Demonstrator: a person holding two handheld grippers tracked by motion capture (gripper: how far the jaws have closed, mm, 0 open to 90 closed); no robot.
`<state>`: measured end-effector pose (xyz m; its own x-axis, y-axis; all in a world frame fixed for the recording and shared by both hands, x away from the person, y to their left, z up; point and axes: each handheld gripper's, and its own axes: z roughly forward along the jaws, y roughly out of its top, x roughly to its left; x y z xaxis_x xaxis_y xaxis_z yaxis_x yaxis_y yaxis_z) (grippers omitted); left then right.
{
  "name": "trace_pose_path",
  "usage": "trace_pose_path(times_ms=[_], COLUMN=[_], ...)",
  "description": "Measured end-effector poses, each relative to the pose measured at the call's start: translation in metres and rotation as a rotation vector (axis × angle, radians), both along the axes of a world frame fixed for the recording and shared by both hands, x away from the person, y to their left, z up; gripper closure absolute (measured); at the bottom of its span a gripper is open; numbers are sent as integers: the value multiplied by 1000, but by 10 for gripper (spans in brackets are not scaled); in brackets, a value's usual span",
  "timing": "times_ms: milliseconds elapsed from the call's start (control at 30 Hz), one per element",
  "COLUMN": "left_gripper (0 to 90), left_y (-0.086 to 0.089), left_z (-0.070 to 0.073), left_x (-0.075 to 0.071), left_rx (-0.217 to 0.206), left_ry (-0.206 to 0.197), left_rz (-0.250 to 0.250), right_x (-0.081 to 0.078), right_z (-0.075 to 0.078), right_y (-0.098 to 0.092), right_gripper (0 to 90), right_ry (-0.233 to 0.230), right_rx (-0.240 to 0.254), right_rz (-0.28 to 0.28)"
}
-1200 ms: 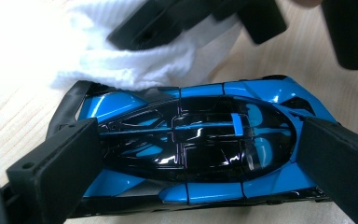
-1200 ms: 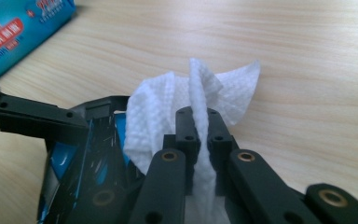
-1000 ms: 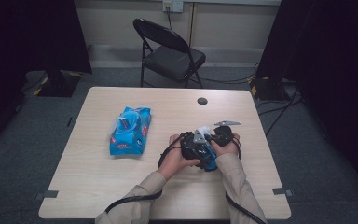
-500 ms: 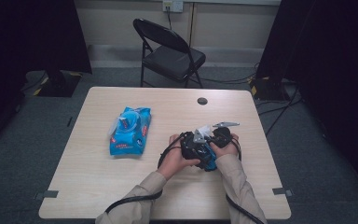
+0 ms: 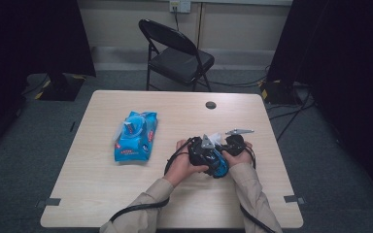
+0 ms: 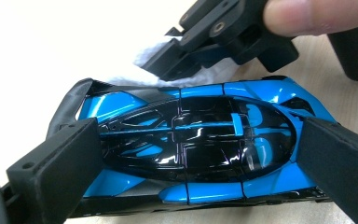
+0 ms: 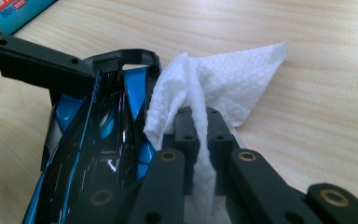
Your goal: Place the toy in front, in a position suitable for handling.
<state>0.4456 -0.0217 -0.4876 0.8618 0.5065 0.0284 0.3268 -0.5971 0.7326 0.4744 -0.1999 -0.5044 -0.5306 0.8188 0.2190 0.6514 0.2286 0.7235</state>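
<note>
A blue and black toy car [image 6: 191, 140] lies on the table [image 5: 102, 194] right of the middle. My left gripper [image 6: 196, 154] is shut on it, one jaw pressing on each end. My right gripper [image 7: 200, 135] is shut on a crumpled white wipe [image 7: 214, 88] and holds it against the car's [image 7: 102, 140] side. In the high view both hands meet around the car [image 5: 217, 164], with the wipe [image 5: 215, 138] just beyond it.
A blue pack of wipes [image 5: 136, 137] lies on the left half of the table, and a small black round thing [image 5: 211, 105] sits near the far edge. A black folding chair [image 5: 177, 53] stands behind the table. Cables trail off the near edge.
</note>
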Motion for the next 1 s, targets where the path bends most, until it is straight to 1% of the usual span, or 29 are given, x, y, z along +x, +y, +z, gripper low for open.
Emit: trace_pose_path(times_ms=[133, 233, 500, 600, 767, 1000], left_gripper=[0, 0, 0, 0, 0, 0], left_y=[0, 0, 0, 0, 0, 0], left_z=[0, 1, 0, 0, 0, 0], left_x=[0, 1, 0, 1, 0, 0], left_rx=[4, 8, -1, 5, -1, -2], left_ry=[2, 4, 1, 2, 1, 0], left_rz=[0, -1, 1, 0, 0, 0], right_x=[-3, -6, -15, -17, -19, -24], right_z=[1, 1, -2, -2, -2, -1], right_y=[-4, -8, -17, -20, -23, -27], right_gripper=[873, 873, 873, 873, 873, 873], right_ry=[6, 14, 19, 19, 21, 14], right_rx=[-4, 4, 43, 41, 44, 32], right_rz=[17, 24, 31, 38, 46, 61])
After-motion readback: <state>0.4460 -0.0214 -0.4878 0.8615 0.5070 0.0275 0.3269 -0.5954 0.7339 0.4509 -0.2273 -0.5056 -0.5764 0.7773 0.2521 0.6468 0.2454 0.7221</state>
